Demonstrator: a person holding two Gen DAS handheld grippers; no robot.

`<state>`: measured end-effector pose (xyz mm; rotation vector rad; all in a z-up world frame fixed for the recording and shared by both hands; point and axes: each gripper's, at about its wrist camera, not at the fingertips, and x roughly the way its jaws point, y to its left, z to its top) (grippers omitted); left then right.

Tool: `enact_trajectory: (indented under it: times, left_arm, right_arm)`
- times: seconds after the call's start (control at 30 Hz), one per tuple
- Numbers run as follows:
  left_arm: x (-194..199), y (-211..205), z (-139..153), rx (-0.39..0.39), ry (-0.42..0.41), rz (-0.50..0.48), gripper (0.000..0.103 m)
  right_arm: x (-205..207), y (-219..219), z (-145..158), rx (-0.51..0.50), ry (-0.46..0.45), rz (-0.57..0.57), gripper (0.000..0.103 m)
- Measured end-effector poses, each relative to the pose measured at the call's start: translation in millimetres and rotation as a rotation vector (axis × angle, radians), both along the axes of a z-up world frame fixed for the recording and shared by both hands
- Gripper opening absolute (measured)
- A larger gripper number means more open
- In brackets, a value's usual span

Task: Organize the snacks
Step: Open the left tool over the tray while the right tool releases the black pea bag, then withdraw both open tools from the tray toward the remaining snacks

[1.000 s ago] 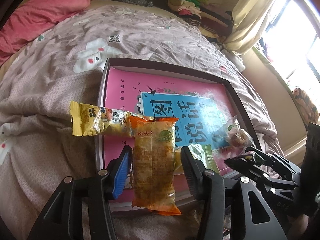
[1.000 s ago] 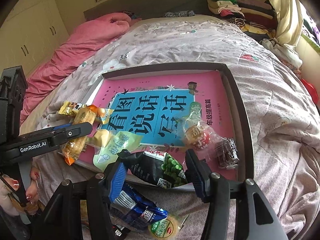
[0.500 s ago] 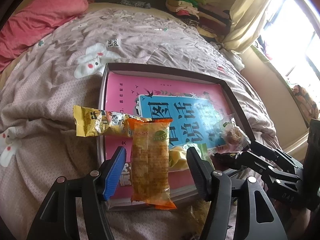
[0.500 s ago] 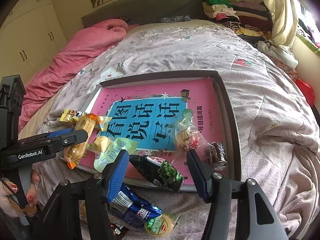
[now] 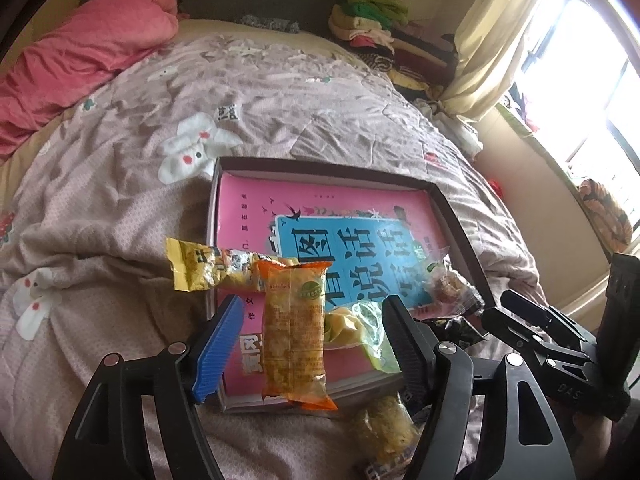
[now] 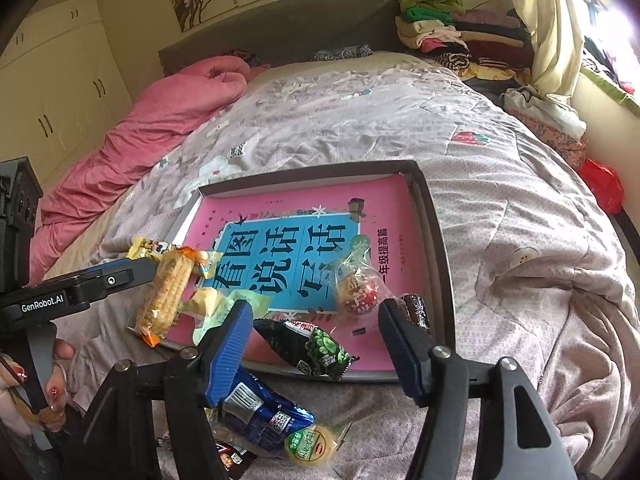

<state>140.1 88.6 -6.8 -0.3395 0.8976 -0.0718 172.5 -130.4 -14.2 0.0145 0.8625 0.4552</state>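
A shallow dark-rimmed box (image 5: 452, 216) (image 6: 438, 240) with a pink and blue book cover inside lies on the bed. An orange snack pack (image 5: 295, 332) (image 6: 163, 300) lies over its near left edge, and a yellow pack (image 5: 208, 266) lies across its left rim. My left gripper (image 5: 310, 332) is open, its fingers on either side of the orange pack and apart from it. My right gripper (image 6: 314, 332) is open and empty above a black and green pack (image 6: 312, 346) on the box's near edge. A clear-wrapped red snack (image 6: 356, 284) and a dark candy (image 6: 416, 310) lie inside.
A blue pack (image 6: 260, 416), a round green-labelled snack (image 6: 310, 442) and a dark pack (image 6: 232, 458) lie on the quilt in front of the box. A pale green wrapper (image 5: 360, 328) lies inside. A pink duvet (image 5: 80, 56) and folded clothes (image 6: 440, 24) are farther back.
Both grippers have drawn back and risen from the box, still open. The snacks lie where they were.
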Motion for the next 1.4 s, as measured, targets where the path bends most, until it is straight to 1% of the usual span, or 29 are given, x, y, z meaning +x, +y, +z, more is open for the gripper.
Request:
enact_trajectory:
  times: [0.07, 0.2, 0.3, 0.43, 0.6, 0.73, 0.9, 1.13, 1.4]
  left_arm:
    - [-2.0, 3.3, 3.8, 0.003, -0.007, 0.007, 0.074]
    - [-7.3, 13.1, 11.3, 0.015, -0.022, 0.033, 0.074]
    - [-11.3, 19.2, 11.2, 0.032, -0.013, 0.041, 0.074]
    - [-17.7, 22.7, 1.7, 0.043, 0.024, 0.038, 0.074]
    - [-26.9, 16.9, -19.6, 0.091, 0.085, 0.02, 0.074]
    - [-24.9, 9.5, -32.6, 0.132, 0.124, 0.005, 0.074]
    - [-21.0, -0.1, -36.8, 0.157, 0.126, -0.01, 0.074]
    - [-17.4, -6.3, -35.2, 0.169, 0.113, -0.022, 0.074]
    - [-2.9, -9.7, -45.2, 0.203, 0.133, -0.023, 0.074]
  right_arm:
    - [-1.5, -2.9, 3.6, 0.006, -0.01, -0.007, 0.069]
    - [-4.5, -7.2, 9.9, 0.019, -0.023, -0.017, 0.07]
    - [-6.7, -10.7, 13.4, 0.026, -0.031, -0.023, 0.07]
    - [-9.9, -12.4, 15.9, 0.031, -0.035, -0.022, 0.07]
    - [-14.1, -15.0, 17.7, 0.04, -0.035, -0.02, 0.071]
    - [-16.5, -16.2, 18.5, 0.043, -0.034, -0.023, 0.071]
    - [-20.1, -19.7, 19.7, 0.041, -0.039, -0.024, 0.071]
    - [-27.4, -25.6, 22.6, 0.042, -0.047, -0.027, 0.071]
    - [-32.4, -26.1, 25.1, 0.042, -0.045, -0.023, 0.071]
